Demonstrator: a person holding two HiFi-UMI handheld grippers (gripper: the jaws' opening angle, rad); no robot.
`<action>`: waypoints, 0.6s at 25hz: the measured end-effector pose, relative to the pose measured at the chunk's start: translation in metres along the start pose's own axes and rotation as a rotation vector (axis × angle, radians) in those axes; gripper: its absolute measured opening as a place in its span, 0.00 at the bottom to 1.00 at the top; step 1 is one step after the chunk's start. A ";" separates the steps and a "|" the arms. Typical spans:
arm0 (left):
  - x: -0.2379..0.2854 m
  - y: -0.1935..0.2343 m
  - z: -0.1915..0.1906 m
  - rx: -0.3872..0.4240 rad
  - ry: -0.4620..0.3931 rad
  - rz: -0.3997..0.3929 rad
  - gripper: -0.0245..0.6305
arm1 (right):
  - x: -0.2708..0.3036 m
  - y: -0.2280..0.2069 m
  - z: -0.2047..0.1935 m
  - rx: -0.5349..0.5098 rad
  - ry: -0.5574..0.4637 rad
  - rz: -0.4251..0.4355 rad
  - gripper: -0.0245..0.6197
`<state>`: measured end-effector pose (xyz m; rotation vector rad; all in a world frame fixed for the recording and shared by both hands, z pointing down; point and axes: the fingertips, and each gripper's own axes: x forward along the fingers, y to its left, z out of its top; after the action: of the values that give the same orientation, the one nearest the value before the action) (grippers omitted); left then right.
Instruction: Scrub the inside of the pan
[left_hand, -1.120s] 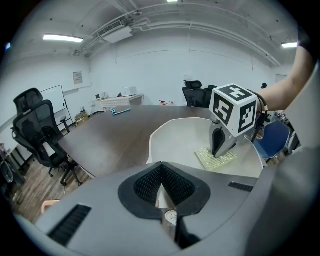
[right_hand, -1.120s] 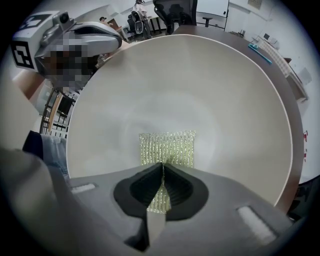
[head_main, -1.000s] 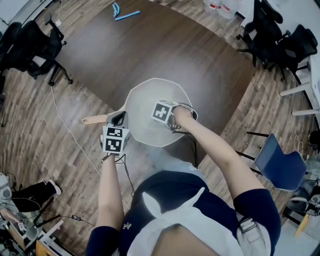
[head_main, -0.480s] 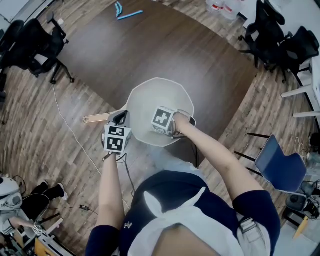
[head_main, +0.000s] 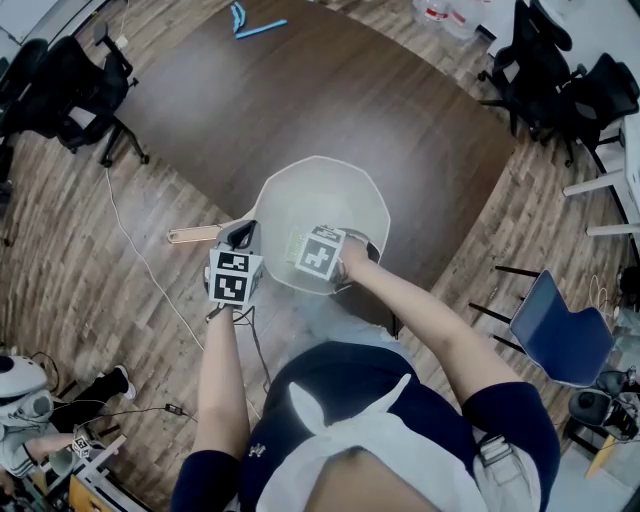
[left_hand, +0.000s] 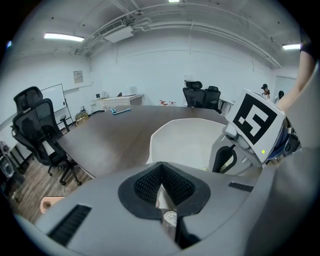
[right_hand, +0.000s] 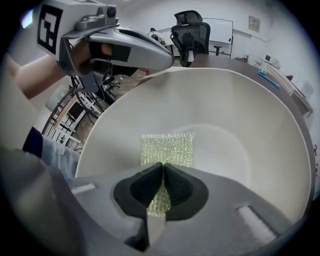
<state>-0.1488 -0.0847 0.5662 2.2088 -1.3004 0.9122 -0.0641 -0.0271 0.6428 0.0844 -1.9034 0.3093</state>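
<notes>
While the dark bench (head_main: 330, 90) is carrying the white pan (head_main: 322, 190) at its near edge, your left gripper (left_hand: 161, 186) is steadying the handle (head_main: 190, 237), fingers clamped on it. Your right gripper (right_hand: 162, 192), fingers pinched tight on the green scrub pad (right_hand: 167, 149), is dragging it from the pan's right side toward the near left, so the scrubbing is covering fresh surface.

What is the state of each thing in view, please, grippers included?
pan: open side up at the table edge.
scrub pad: pinched, lying flat against the pan's inside.
left gripper: shut on the pan handle.
right gripper: shut on the scrub pad.
</notes>
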 end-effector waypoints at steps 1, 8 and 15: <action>0.000 -0.001 0.000 -0.001 0.000 -0.001 0.04 | 0.001 -0.001 0.002 -0.010 -0.007 -0.010 0.06; -0.001 -0.001 -0.002 -0.001 -0.004 -0.002 0.04 | 0.004 -0.018 0.024 -0.010 -0.105 -0.087 0.06; -0.001 0.002 0.000 -0.014 -0.008 -0.005 0.04 | 0.001 -0.052 0.033 0.017 -0.149 -0.221 0.06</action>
<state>-0.1504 -0.0850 0.5661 2.2066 -1.2998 0.8904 -0.0836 -0.0848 0.6426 0.3345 -2.0167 0.1728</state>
